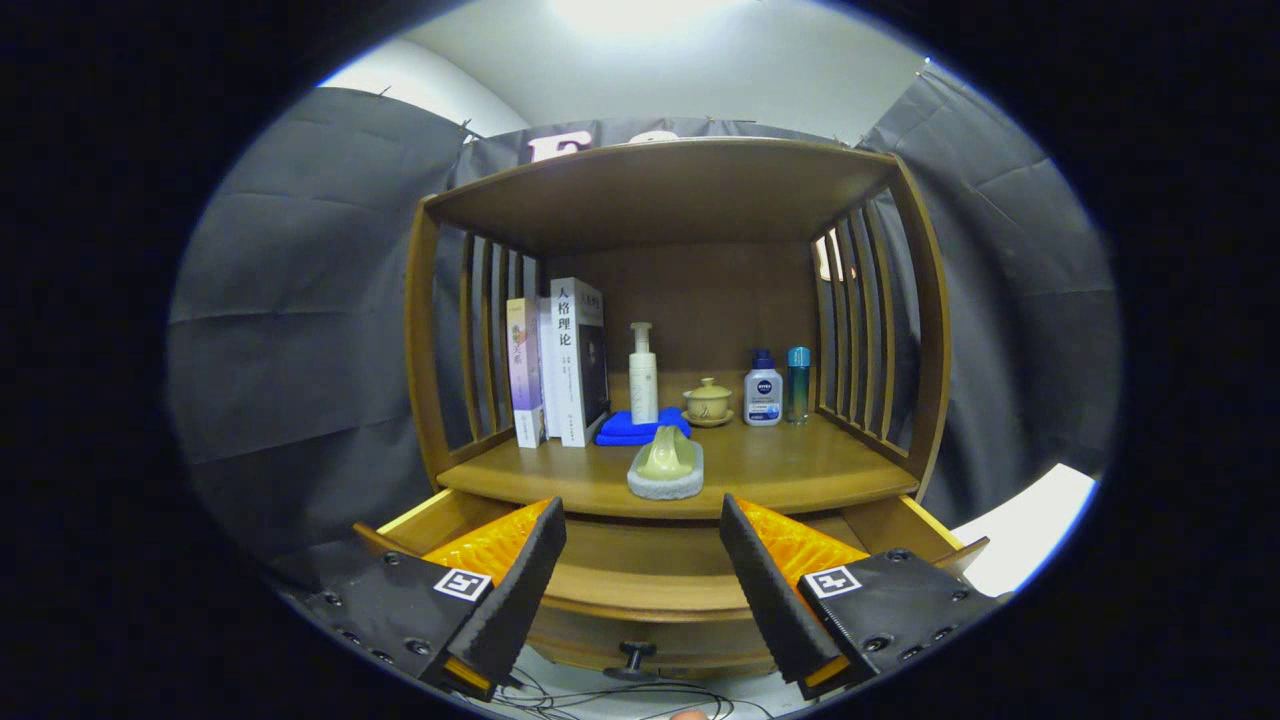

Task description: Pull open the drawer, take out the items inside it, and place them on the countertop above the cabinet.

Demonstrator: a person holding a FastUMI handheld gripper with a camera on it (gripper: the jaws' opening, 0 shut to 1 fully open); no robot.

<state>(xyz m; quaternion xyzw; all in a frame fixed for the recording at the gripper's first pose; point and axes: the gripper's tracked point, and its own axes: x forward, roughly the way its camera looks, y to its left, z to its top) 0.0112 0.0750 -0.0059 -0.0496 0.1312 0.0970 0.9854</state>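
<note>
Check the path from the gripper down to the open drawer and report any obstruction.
Nothing visible blocks it. The gripper is open, fingers apart above the pulled-out drawer. The sponge with its pale item sits on the countertop beyond the fingers. The drawer's contents cannot be seen.
</note>
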